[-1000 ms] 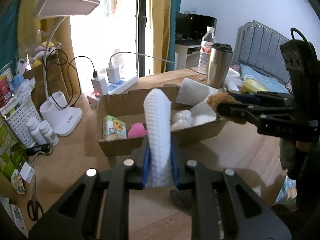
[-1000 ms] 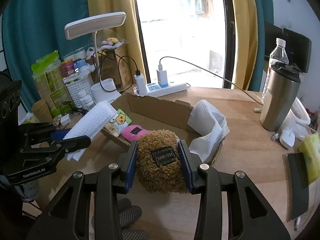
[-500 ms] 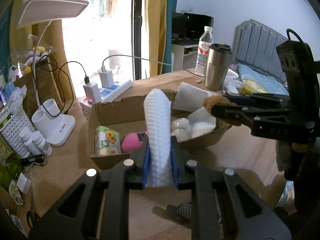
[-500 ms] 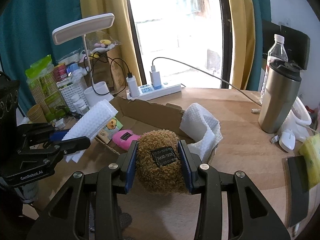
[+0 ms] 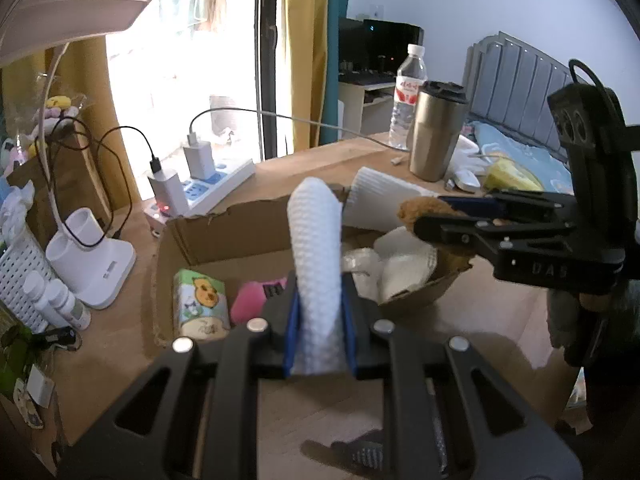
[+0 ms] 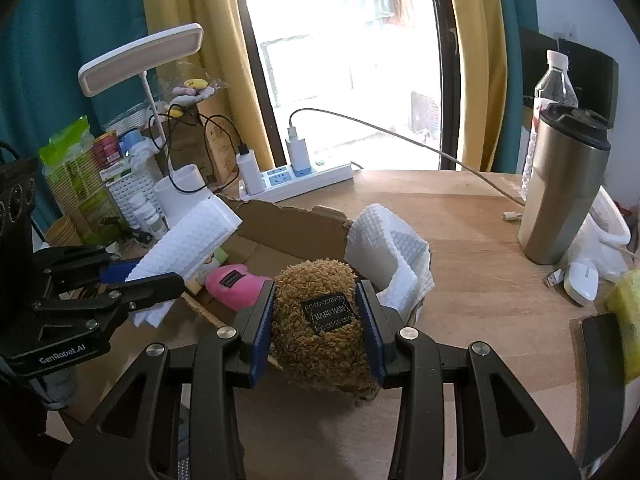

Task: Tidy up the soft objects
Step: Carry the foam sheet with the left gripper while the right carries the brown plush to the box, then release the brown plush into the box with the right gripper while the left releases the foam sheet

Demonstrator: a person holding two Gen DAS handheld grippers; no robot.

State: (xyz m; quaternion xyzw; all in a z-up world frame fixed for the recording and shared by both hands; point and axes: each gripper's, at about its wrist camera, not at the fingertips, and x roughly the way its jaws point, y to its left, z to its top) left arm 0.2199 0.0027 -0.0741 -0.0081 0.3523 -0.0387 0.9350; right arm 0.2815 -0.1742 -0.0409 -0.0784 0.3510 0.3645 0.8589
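Observation:
My left gripper [image 5: 319, 322] is shut on a rolled white waffle cloth [image 5: 316, 248], held upright over the near edge of a shallow cardboard box [image 5: 224, 232]. The cloth also shows in the right wrist view [image 6: 188, 240]. My right gripper [image 6: 318, 322] is shut on a brown fuzzy plush [image 6: 322, 320] with a black label, at the box's [image 6: 288, 220] near right rim. In the box lie a pink plush [image 5: 256, 304], a tissue pack [image 5: 200, 304] and white cloths [image 6: 384, 252].
A steel tumbler [image 6: 560, 188] and water bottle [image 6: 554, 84] stand right of the box. A power strip with chargers [image 6: 296, 176], a desk lamp [image 6: 140, 56] and a white basket of bottles [image 6: 132, 196] stand behind and left. A mouse [image 6: 582, 280] lies far right.
Both grippers have moved closer to the box with their loads. The cloth and the brown plush now reach over the box's near rim.

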